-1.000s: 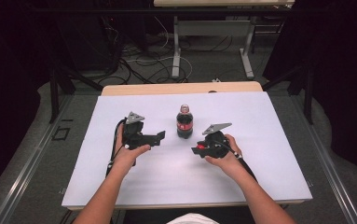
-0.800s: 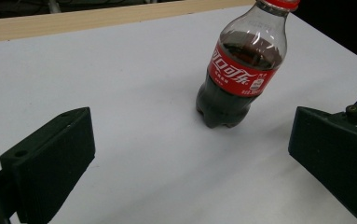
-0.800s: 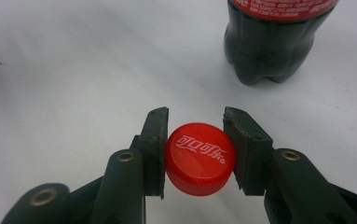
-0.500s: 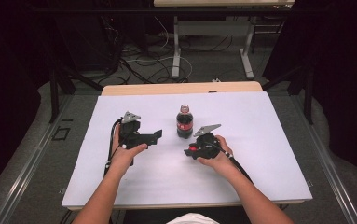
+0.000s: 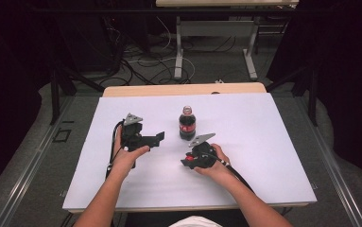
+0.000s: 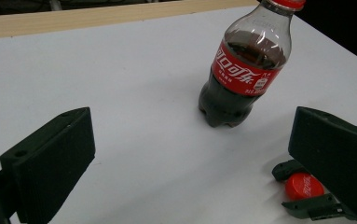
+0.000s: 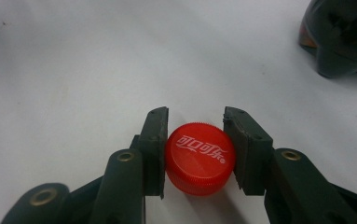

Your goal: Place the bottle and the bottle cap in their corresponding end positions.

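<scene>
From the high view, I see my right tool (image 5: 186, 161) low over the white counter (image 5: 273, 156), gripping a small red cap (image 5: 188, 157); the cola bottle (image 5: 187, 124) stands upright just beyond it and a touch to the left, so any move back to the neck runs away from me and upward, and the right tool is nearer the bottle than the left tool (image 5: 159, 137), which hangs off to the bottle's left side with its jaws pointing toward it. In the left gripper view, my left tool (image 6: 185, 154) stands wide and empty, the bottle (image 6: 243, 70) ahead and right of centre, upright, its long axis vertical, a red cap on its neck at the frame's top edge; the red label carries white Chinese Coca-Cola script, the small print too fine to read, and the second cap (image 6: 305, 185) sits in the other tool at lower right. In the right gripper view, my right tool (image 7: 195, 149) is closed on the cap (image 7: 199, 158), pads pressing its ribbed rim from both sides, top face up with the same white script, the bottle's dark base (image 7: 341, 42) up at the right corner
</scene>
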`<state>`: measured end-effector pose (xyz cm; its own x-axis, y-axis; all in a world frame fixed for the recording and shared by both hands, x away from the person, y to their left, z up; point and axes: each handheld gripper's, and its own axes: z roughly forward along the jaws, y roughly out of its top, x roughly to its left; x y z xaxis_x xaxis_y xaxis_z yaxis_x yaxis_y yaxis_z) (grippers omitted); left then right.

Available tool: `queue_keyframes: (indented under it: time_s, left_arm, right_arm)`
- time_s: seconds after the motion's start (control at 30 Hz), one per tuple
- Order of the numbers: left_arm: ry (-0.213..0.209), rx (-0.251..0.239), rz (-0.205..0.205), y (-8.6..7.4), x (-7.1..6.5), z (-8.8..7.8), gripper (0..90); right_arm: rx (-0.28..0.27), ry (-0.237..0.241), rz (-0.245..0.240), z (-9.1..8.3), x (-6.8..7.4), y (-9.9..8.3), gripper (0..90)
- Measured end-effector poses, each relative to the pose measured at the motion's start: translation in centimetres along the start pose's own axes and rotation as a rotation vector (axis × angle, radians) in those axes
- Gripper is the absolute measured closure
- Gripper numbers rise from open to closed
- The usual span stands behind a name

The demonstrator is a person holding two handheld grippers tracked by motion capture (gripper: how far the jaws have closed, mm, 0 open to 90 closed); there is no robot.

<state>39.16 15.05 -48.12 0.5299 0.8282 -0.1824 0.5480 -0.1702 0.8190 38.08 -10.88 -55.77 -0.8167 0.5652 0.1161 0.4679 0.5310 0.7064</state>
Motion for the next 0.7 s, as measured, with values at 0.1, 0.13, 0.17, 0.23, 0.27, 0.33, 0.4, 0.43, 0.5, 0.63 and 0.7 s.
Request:
queue_keyframes:
  time_s: [0.1, 0.13, 0.17, 0.23, 0.27, 0.33, 0.4, 0.43, 0.5, 0.63, 0.7]
  left_arm:
    - [-0.002, -0.002, -0.007, -0.02, -0.03, 0.05, 0.7]
    - [-0.001, -0.001, -0.006, -0.03, -0.01, 0.07, 0.7]
    - [0.003, 0.006, -0.002, -0.03, 0.02, 0.05, 0.7]
    - [0.003, 0.005, 0.0, -0.06, 0.05, 0.12, 0.7]
    - [0.004, 0.007, 0.002, -0.06, 0.06, 0.12, 0.6]
    - [0.004, 0.007, 0.001, -0.07, 0.06, 0.12, 0.7]
    - [0.003, 0.005, 0.0, -0.06, 0.07, 0.1, 0.7]
    - [0.003, 0.005, 0.0, -0.06, 0.08, 0.1, 0.7]
    - [-0.001, 0.004, -0.013, -0.1, 0.01, 0.14, 0.7]
    - [0.0, 0.009, -0.003, -0.1, 0.02, 0.17, 0.7]
    - [0.0, 0.006, -0.005, -0.12, 0.03, 0.22, 0.7]
  right_arm:
    - [0.001, -0.001, 0.007, 0.04, 0.28, -0.13, 61.0]
    - [0.0, -0.006, 0.003, 0.07, 0.29, -0.2, 61.0]
    - [-0.023, -0.011, 0.0, 0.23, 0.3, -0.28, 61.0]
    - [-0.008, -0.006, -0.01, 0.12, 0.18, -0.23, 61.0]
    - [-0.006, -0.006, -0.006, 0.11, 0.22, -0.21, 60.9]
    - [-0.004, -0.008, -0.001, 0.11, 0.27, -0.21, 60.9]
    - [-0.005, -0.003, -0.007, 0.11, 0.29, -0.22, 60.9]
    - [-0.004, -0.001, -0.01, 0.1, 0.3, -0.22, 60.9]
    - [-0.004, -0.002, -0.011, 0.1, 0.29, -0.22, 60.8]
    - [-0.008, -0.019, -0.013, 0.11, 0.2, -0.2, 60.0]
    - [-0.008, -0.017, -0.004, 0.03, 0.18, -0.19, 56.5]
